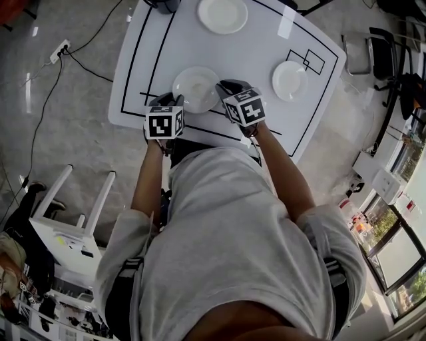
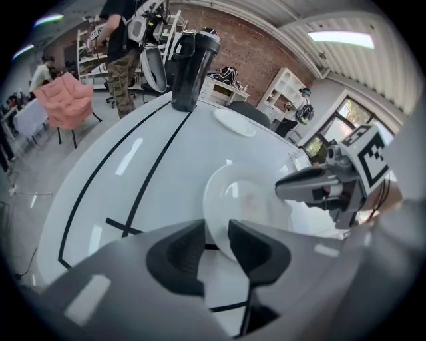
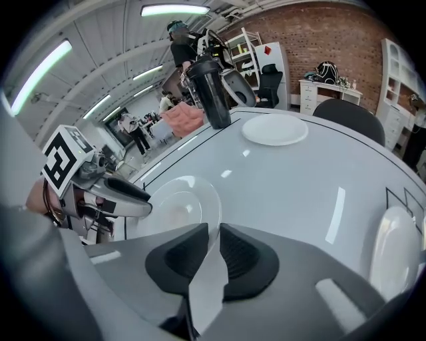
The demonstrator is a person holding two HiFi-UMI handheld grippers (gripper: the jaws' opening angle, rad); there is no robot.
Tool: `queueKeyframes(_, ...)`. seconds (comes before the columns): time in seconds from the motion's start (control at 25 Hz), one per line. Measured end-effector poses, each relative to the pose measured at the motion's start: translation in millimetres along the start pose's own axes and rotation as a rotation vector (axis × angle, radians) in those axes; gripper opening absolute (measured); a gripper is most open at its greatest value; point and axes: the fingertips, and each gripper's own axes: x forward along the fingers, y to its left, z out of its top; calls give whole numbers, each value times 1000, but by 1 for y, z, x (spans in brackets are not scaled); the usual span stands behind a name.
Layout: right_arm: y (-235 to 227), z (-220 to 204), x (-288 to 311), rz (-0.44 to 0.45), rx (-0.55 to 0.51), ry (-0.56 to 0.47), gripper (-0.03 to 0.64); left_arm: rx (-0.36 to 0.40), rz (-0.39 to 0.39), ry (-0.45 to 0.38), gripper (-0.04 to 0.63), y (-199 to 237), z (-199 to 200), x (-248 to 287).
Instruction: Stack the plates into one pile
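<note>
Three white plates lie on the white table (image 1: pixel 153 40): a near plate (image 1: pixel 196 88), a far plate (image 1: pixel 221 14) and a right plate (image 1: pixel 290 80). My left gripper (image 1: pixel 174 101) is at the near plate's left rim, and my right gripper (image 1: pixel 224 91) at its right rim. In the left gripper view the near plate's (image 2: pixel 243 200) rim passes between the jaws of the left gripper (image 2: pixel 216 243), with a gap on the left side, so it is open. In the right gripper view the right gripper (image 3: pixel 212 243) stands narrow, shut on the near plate's (image 3: pixel 176 203) rim.
A black tumbler (image 2: pixel 193 66) stands at the table's far edge beyond the far plate (image 2: pixel 234 122). A dark chair (image 3: pixel 349 116) is at the table's far side. A white stool (image 1: pixel 66 220) stands on the floor to the left. People stand in the background.
</note>
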Motion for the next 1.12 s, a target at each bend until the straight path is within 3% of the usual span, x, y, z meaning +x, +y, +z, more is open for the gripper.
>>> queueKeyframes(0.24, 1, -1, 2, 54, 104, -31, 46, -49, -31, -17, 104, 2, 1, -1)
queueKeyframes(0.28, 2, -1, 3, 68, 116, -34, 62, -61, -40, -24, 101, 3, 2, -1)
queueKeyframes(0.32, 5, 0, 3, 80, 116, -36, 138, -74, -50, -29, 100, 3, 3, -1)
queueKeyframes(0.4, 11, 0, 4, 80, 93, -37, 179, -108, -70, -37, 95, 3, 3, -1)
queueKeyframes(0.56, 9, -1, 5, 52, 96, -33, 163, -194, -96, -56, 94, 3, 3, 0)
queueKeyframes(0.72, 4, -2, 2, 28, 106, -20, 100, -162, -61, -51, 81, 4, 4, -1)
queueKeyframes(1.12, -1, 7, -10, -29, 55, -55, 83, -79, -7, -41, 87, -2, 11, -1)
